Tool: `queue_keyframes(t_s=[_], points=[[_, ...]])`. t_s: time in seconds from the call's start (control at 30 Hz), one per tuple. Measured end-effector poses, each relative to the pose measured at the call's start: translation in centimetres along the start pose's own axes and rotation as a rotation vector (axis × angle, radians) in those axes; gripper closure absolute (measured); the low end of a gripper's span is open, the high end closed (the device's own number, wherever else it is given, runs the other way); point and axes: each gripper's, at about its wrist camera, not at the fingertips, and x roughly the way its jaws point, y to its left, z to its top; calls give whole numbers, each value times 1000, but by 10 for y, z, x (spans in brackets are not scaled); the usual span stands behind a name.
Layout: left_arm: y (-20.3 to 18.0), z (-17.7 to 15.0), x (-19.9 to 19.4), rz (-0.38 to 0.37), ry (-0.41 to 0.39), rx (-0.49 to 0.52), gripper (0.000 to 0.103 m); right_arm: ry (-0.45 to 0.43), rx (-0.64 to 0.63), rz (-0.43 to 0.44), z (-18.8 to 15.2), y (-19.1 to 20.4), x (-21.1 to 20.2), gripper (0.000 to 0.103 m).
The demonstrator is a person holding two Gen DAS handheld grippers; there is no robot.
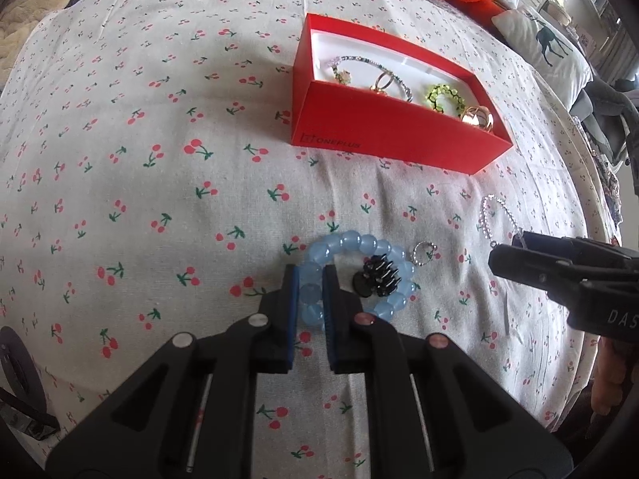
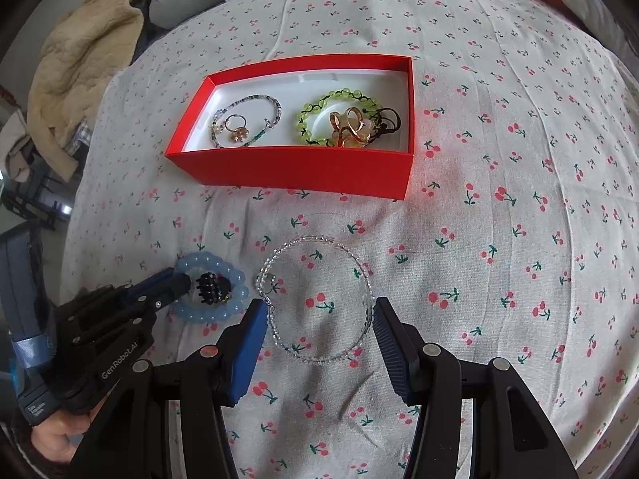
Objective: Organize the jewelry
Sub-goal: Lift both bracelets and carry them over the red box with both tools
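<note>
Left wrist view: the left tongs (image 1: pixel 309 299) pinch the blue bead bracelet (image 1: pixel 361 241) by its near-left side, a black clip (image 1: pixel 379 279) inside the ring. Right tongs (image 2: pixel 319 323) stand spread over the clear bead bracelet (image 2: pixel 315 239), pads just outside it, on the cherry-print bed cover (image 2: pixel 499 239). Beyond sits the red box (image 2: pixel 295 171).

Left tool (image 1: pixel 310 299): black frame, blue ribbed pads, silver rivets, white "GenRobot.AI" lettering; right tool (image 2: pixel 319 331) alike.
</note>
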Motion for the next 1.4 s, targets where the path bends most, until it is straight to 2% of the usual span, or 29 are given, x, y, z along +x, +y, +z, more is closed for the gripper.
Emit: queue_keyframes(t_s=[0.33, 0.67, 1.07, 1.4], points=[[-17, 8, -45, -84, -123, 46, 90, -34, 14, 14, 3, -3, -12, 48], [-32, 9, -70, -89, -198, 84, 90, -87, 10, 32, 7, 0, -32, 48], [-31, 32, -93, -109, -289, 43, 90, -171, 62, 62, 31, -4, -49, 48], [-36, 67, -81, -189, -331, -13, 90, -218, 75, 75, 56, -8, -42, 48]])
